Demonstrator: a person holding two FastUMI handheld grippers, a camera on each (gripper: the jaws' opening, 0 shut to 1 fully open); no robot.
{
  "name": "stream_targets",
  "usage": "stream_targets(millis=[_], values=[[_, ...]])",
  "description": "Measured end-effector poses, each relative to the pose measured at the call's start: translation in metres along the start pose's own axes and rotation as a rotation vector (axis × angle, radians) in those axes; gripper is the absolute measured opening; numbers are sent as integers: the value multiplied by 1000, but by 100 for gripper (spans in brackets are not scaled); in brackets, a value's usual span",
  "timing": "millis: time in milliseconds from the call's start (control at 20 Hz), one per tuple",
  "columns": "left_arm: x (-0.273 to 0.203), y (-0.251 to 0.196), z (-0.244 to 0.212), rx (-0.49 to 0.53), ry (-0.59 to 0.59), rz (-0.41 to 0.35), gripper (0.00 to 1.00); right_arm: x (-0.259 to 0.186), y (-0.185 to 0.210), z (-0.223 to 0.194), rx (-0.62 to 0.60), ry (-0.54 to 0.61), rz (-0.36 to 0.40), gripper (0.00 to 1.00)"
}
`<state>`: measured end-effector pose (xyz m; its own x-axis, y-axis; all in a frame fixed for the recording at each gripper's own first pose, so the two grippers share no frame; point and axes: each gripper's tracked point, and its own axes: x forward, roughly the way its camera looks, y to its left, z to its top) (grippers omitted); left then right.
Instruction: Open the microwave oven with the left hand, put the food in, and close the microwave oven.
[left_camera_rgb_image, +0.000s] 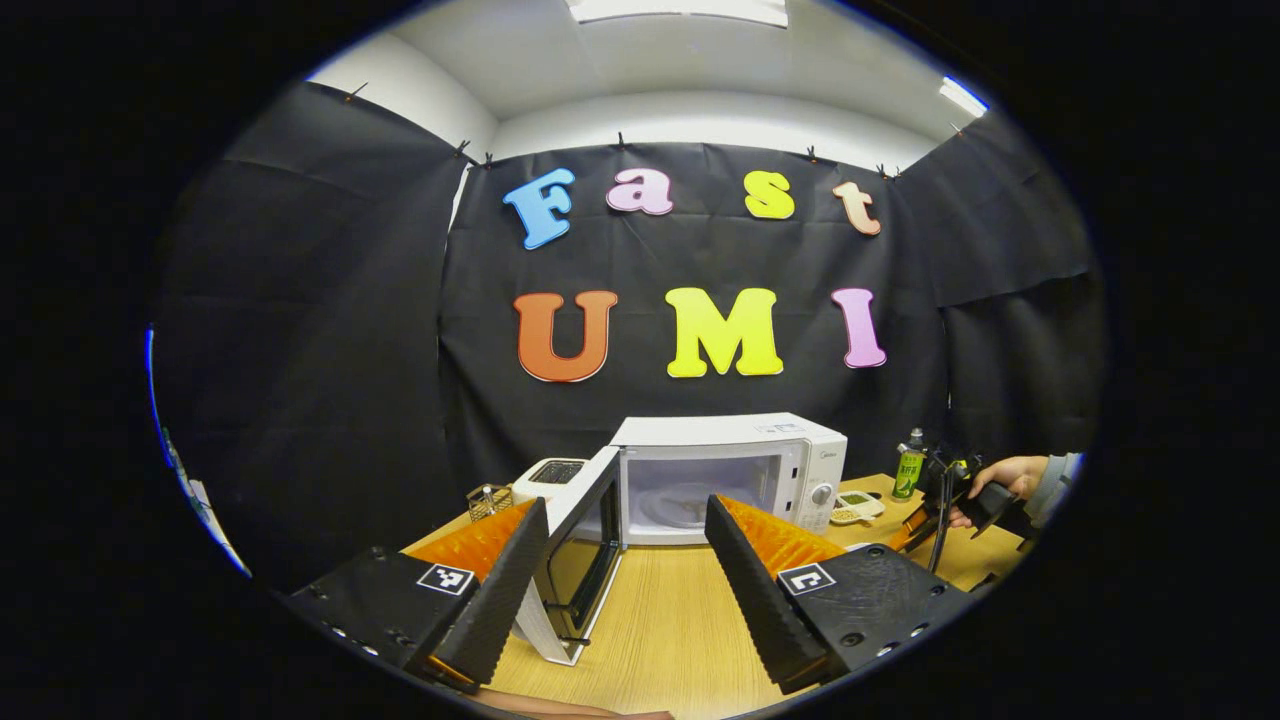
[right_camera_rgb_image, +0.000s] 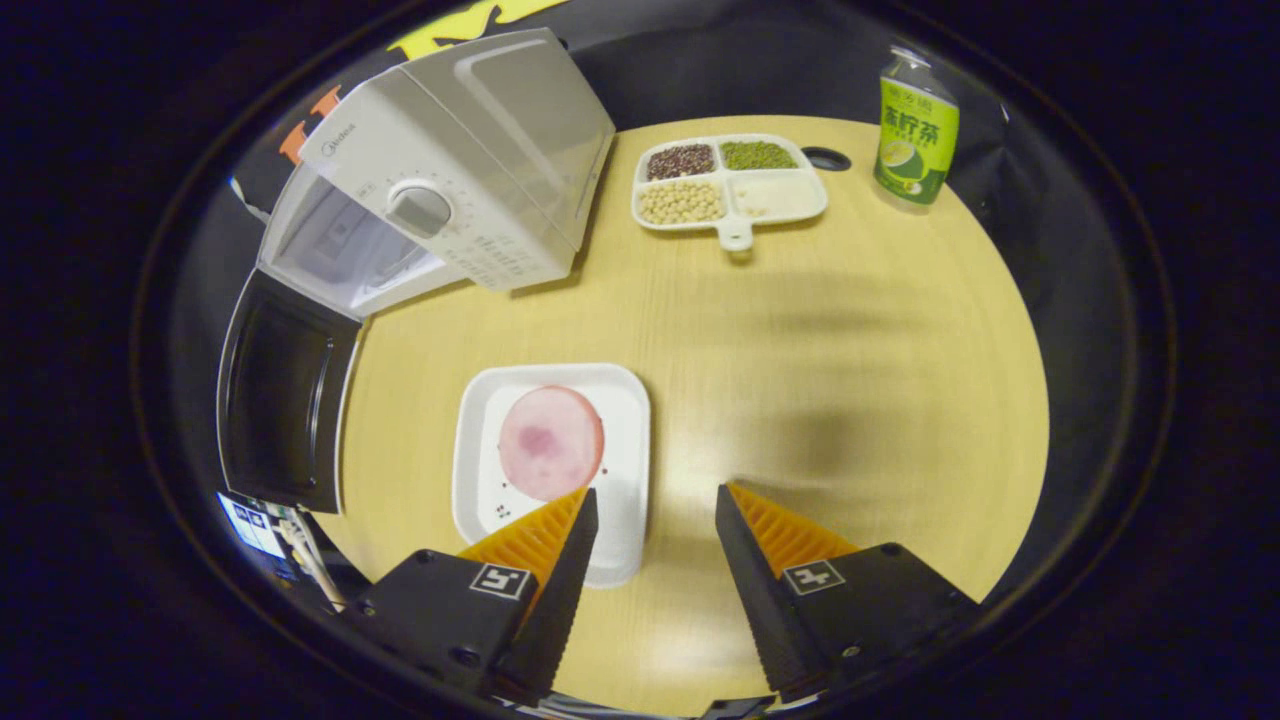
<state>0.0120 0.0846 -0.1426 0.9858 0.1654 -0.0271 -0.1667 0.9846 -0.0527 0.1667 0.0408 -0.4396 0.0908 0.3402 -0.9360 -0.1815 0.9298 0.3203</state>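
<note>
In the right gripper view, the microwave door (right_camera_rgb_image: 285, 395) hangs wide open at nine o'clock, and the white microwave (right_camera_rgb_image: 450, 165) sits at eleven o'clock with its cavity showing. A square white plate (right_camera_rgb_image: 625, 400) lies near the middle of the wooden table (right_camera_rgb_image: 850, 330), carrying a round pink slice of food (right_camera_rgb_image: 551, 442). At one o'clock a divided tray (right_camera_rgb_image: 729, 183) holds dark grains, green beans, pale beans and a white portion in four compartments, and a green bottle (right_camera_rgb_image: 916, 130) stands just right of it. The right gripper (right_camera_rgb_image: 650, 520) hovers over the plate's near right edge with its fingers spread apart, holding nothing. In the left gripper view, a toaster (left_camera_rgb_image: 548, 478) stands left of the microwave (left_camera_rgb_image: 730, 470), whose door (left_camera_rgb_image: 580, 545) is swung open, a glass turntable (left_camera_rgb_image: 680, 505) visible inside. The left gripper (left_camera_rgb_image: 625, 530) has its fingers apart and empty, pointed level at the oven. At three o'clock a hand (left_camera_rgb_image: 1005, 480) holds the other gripper.
</note>
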Motion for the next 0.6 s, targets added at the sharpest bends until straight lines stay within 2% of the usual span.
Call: stream_targets(millis=[50,100,150,200,250,300,350,400,450,500,600], values=[[1,0,-2,7,0,-4,94,7,6,3,-14,23,27,70],[3,-1,-5,14,7,-6,94,13,9,3,-21,53,43,53],[6,0,-9,17,22,-6,83,19,9,1,-12,91,43,44],[6,-1,-10,9,41,-11,83,21,11,8,3,95,44,38],[8,0,-10,-5,54,-13,94,23,10,7,9,118,49,42],[10,3,-9,-17,57,-6,94,22,11,6,5,153,54,35],[11,7,-7,-24,54,4,84,22,10,11,-16,161,48,17],[12,12,-6,-24,44,14,84,26,10,11,-7,163,63,2],[13,15,-5,-19,38,24,84,25,9,11,17,177,95,5],[14,18,-4,-13,31,32,94,26,11,9,42,188,134,4],[13,15,-2,-9,33,28,95,25,13,10,114,189,210,4]])
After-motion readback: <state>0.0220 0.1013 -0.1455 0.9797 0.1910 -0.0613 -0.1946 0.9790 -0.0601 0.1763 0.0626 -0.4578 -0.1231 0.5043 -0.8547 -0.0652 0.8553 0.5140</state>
